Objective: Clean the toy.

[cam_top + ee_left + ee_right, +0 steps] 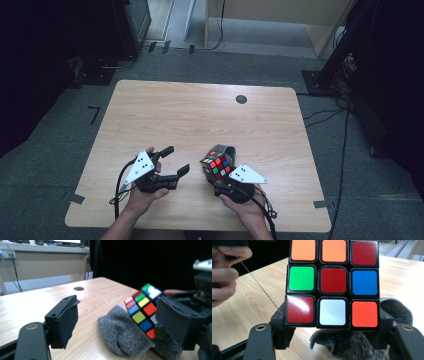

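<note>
The right gripper view shows the cube squeezed between the right tool's two jaws, just above a grey sock on the counter. In the high view the left tool is just beside the cube, jaws apart with nothing between them.

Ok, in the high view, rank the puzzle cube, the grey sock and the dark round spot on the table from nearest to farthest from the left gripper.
1. Puzzle cube: just right of the left gripper, clamped in the right gripper.
2. Grey sock: behind the cube, slightly farther right.
3. Dark round spot: far across the table, near its back edge.
</note>
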{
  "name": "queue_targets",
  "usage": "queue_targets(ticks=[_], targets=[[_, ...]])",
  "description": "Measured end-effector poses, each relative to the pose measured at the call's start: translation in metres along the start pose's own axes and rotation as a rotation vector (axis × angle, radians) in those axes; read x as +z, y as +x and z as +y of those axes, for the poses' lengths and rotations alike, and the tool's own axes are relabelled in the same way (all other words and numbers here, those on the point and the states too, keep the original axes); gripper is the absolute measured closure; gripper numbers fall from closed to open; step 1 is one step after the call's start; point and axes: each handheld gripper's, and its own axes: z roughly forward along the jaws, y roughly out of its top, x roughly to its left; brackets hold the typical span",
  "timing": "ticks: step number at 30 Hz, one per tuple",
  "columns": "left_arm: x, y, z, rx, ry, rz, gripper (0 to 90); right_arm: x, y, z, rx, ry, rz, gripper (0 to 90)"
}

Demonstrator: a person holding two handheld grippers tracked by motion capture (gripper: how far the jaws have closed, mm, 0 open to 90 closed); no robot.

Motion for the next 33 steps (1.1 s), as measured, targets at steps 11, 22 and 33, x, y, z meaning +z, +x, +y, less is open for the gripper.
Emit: queue_targets(ticks=[11, 22, 33], targets=[[-0.007, 0.016, 0.0, -0.02, -0.005, 0.046, 20.1, -0.009, -0.016, 0.004, 0.073, -0.038, -0.018, 34.6], [0.018, -0.02, -0.026, 0.292, 0.147, 0.012, 17.8, -0.018, -0.01, 0.016, 0.146, -0.07, 0.066, 34.6], [0.029, -0.043, -0.038, 0.46, 0.17, 0.026, 18.1, -0.012, 0.008, 0.022, 0.213, 0.028, 0.199, 34.5]])
